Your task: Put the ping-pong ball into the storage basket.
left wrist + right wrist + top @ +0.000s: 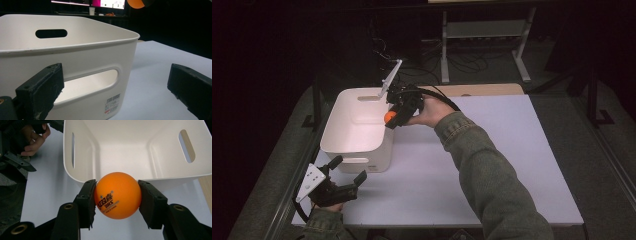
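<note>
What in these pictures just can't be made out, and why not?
- Small label on the white bin, left gripper view: print too small to read.
- Orange ball in the high view: mostly hidden by the right gripper clamped on it.
- Bin floor below the ball, right gripper view: covered by the ball.
- Room behind the table, high view: too dark.

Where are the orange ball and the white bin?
orange ball (pixel 117 195): right gripper view, centre of its printed face.
white bin (pixel 343 145): high view, near rim.
</note>
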A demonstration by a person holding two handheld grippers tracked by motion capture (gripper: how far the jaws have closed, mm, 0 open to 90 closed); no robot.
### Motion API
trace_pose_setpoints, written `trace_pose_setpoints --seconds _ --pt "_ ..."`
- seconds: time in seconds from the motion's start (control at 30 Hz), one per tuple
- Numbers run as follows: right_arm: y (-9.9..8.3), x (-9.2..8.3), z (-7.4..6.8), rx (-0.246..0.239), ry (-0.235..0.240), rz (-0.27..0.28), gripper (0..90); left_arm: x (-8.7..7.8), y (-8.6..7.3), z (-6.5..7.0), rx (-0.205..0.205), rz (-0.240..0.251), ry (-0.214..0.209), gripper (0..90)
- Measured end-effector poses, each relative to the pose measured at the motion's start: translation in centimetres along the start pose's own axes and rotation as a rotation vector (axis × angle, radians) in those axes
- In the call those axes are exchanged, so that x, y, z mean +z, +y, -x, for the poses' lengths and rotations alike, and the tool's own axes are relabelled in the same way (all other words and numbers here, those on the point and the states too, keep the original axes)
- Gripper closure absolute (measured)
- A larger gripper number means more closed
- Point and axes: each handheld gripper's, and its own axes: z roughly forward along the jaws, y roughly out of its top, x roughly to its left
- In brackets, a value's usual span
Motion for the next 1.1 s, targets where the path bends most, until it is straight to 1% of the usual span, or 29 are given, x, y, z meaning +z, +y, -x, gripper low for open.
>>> trace_pose_setpoints --seconds 0.1,0.3,0.4,0.5,0.9,1.1 --pt "0.2 0.3 0.1 -0.001 0.006 0.009 49.6 0.0 0.0 0.0 -0.001 0.000 0.000 0.2" --pt "0.6 1.1 0.1 -0.004 0.022 0.010 49.6 0.0 0.0 0.0 -0.005 0.001 -0.001 0.1" --pt "0.8 1.4 -0.1 -0.006 0.032 0.025 49.5 0.0 0.0 0.0 -0.005 0.001 -0.002 0.1" --pt "1.1 1.8 -0.2 -0.013 0.040 0.028 49.5 0.0 0.0 0.0 -0.006 0.003 -0.002 0.2" --pt "1.6 3.6 -0.2 -0.017 0.068 0.022 49.5 0.0 0.0 0.0 -0.007 0.006 -0.003 0.1" --pt "1.9 4.2 0.0 -0.015 0.080 0.033 49.5 0.0 0.0 0.0 -0.008 0.005 -0.004 0.1"
